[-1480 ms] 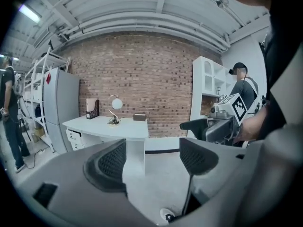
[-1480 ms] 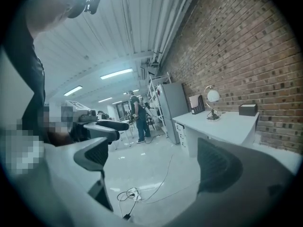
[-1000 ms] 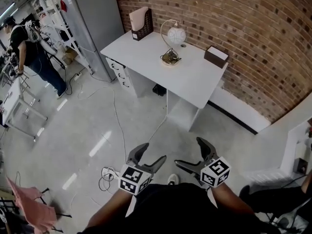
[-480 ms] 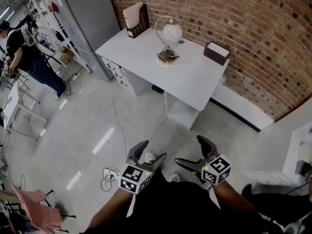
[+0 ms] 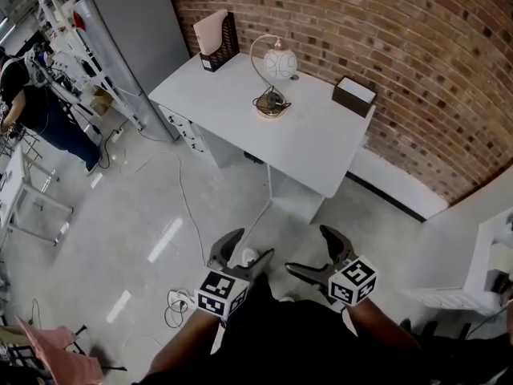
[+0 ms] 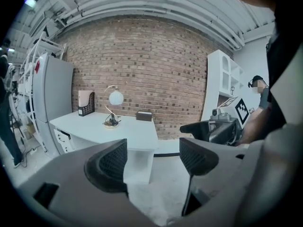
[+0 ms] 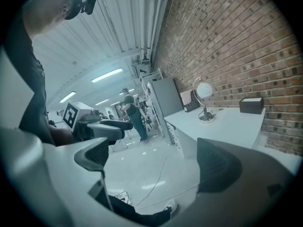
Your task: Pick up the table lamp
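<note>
The table lamp [image 5: 272, 79] has a white globe shade, a curved brass stem and a round base; it stands on the white desk [image 5: 309, 147] against the brick wall. The lamp [image 6: 113, 110] shows small and far off in the left gripper view, and the lamp [image 7: 204, 100] likewise in the right gripper view. My left gripper [image 5: 241, 256] and right gripper [image 5: 314, 253] are held low, close to my body, well short of the desk. Both stand open with nothing between their jaws.
On the desk are a dark file holder [image 5: 215, 37] with papers at the far left and a dark box [image 5: 353, 96] at the right. A grey cabinet [image 5: 132, 30] stands left of the desk. A cable [image 5: 184, 215] lies on the floor. A person [image 5: 36, 111] stands far left.
The desk and lamp have shifted slightly left and nearer in the head view as I step toward them. Both grippers keep the same open pose.
</note>
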`<state>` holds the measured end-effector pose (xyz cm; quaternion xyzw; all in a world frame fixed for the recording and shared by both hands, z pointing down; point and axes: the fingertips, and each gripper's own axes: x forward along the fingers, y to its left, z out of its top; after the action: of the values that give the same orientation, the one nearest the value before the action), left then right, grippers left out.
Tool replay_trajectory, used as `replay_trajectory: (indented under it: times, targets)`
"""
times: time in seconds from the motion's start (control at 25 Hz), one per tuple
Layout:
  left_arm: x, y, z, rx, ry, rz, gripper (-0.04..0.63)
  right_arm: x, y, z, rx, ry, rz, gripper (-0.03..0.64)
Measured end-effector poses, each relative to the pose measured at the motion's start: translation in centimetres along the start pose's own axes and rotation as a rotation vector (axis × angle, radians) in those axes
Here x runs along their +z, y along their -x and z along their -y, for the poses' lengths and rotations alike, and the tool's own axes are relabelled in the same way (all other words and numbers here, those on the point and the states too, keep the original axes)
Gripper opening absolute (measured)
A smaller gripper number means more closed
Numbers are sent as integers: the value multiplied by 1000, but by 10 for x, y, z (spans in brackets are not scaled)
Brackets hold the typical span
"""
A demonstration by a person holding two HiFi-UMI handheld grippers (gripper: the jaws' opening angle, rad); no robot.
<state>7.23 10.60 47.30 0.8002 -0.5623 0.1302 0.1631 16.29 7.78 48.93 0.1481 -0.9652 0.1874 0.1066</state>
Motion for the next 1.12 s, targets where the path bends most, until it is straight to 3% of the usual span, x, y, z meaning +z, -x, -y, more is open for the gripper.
replay_trajectory:
  times: [0.32, 0.52, 0.76, 1.12]
  targets:
    - [16, -24, -73, 10, 16, 13, 344, 40, -62, 34, -18, 32, -15, 584]
    - [50, -39, -132, 14, -8, 49, 344, 76, -108, 58, -42, 53, 7, 583]
    - [63, -48, -203, 12, -9, 51, 344, 90, -164, 79, -83, 53, -11, 578]
    - [65, -73, -265, -57, -14, 32, 344, 108, -217, 104, -168, 40, -2, 574]
